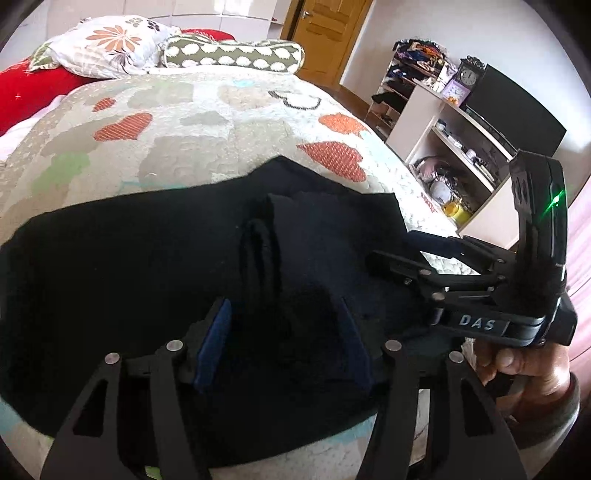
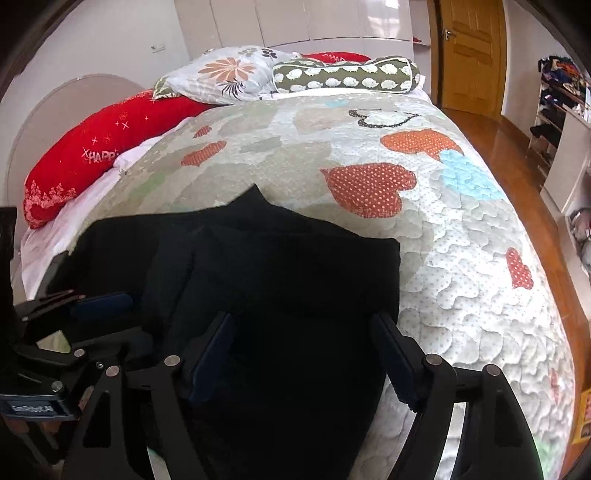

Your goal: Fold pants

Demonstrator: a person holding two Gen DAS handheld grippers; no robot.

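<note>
pants (image 1: 147, 266) fill the lower half of our left wrist view, black and folded in layers on the quilt (image 1: 207, 122). our left gripper (image 1: 284, 350) sits at 6 o'clock over the cloth, its jaws apart at a middling width, blue pads clear of the fabric's raised folds as far as we can tell; a ridge of cloth rises between them toward 12 o'clock. at 3 o'clock we see the right gripper (image 1: 424, 243) from the side, reaching over the pants' edge, with a hand (image 1: 524, 373) on its handle at 4 o'clock. pillows (image 1: 110, 44) lie at 11 o'clock, a door (image 1: 325, 33) at 12, shelves (image 1: 454, 140) at 2.

in the right wrist view the pants (image 2: 280, 273) lie at centre and 6 o'clock, their right edge near the quilt's (image 2: 461, 258) bare stretch at 3. our right gripper (image 2: 306, 358) stands with jaws wide, the cloth lying below and between them, not pinched. the left gripper (image 2: 99, 301) shows at 9 o'clock, one blue pad over the pants. a red pillow (image 2: 99, 147) lies at 10 o'clock.
</note>
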